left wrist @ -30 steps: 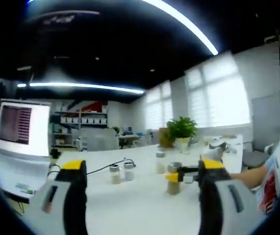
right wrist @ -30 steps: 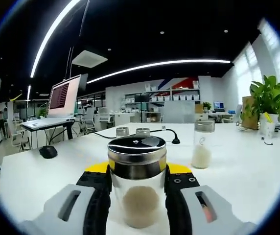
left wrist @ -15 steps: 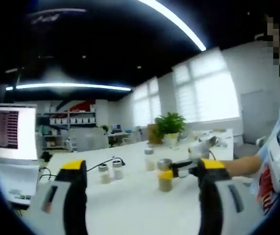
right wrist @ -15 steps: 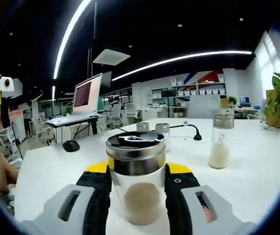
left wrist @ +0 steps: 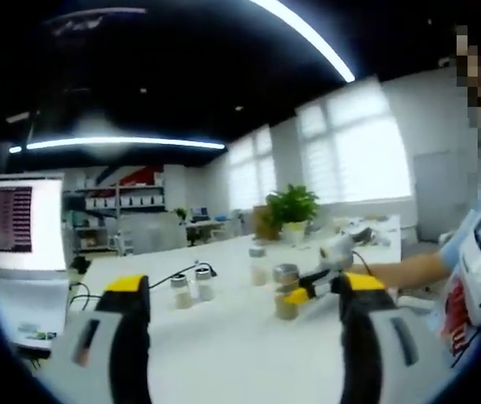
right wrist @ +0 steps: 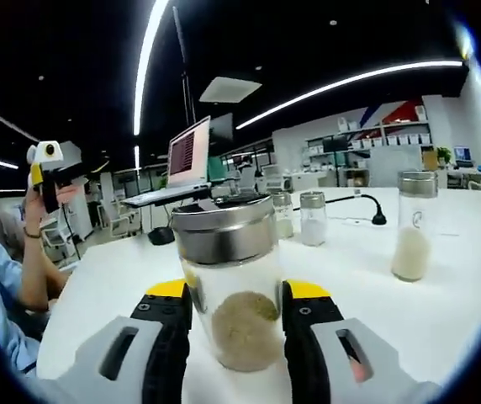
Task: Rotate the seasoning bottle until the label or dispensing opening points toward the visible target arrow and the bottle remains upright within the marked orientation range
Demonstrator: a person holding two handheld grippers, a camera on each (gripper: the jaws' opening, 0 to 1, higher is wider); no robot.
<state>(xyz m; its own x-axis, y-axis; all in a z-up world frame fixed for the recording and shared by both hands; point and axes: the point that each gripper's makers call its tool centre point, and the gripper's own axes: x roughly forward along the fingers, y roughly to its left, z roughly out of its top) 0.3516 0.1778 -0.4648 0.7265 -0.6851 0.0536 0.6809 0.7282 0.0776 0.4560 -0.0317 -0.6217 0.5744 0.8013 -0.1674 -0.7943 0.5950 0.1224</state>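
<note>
We see the right gripper (right wrist: 234, 324) clamped on the seasoning bottle (right wrist: 228, 290), which stands on the white table (right wrist: 367, 295) well in from its edges; no label or writing is readable on it. The left gripper (left wrist: 240, 337) hangs above the table, jaws wide apart, holding nothing

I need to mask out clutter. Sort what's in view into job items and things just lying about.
Job items:
- seasoning bottle, gripped upright between the jaws
- right gripper, shut on it
- left gripper, held up open, empty

Lying about:
- tall jar of white powder
- two small jars
- laptop
- mouse
- potted plant
- table
</note>
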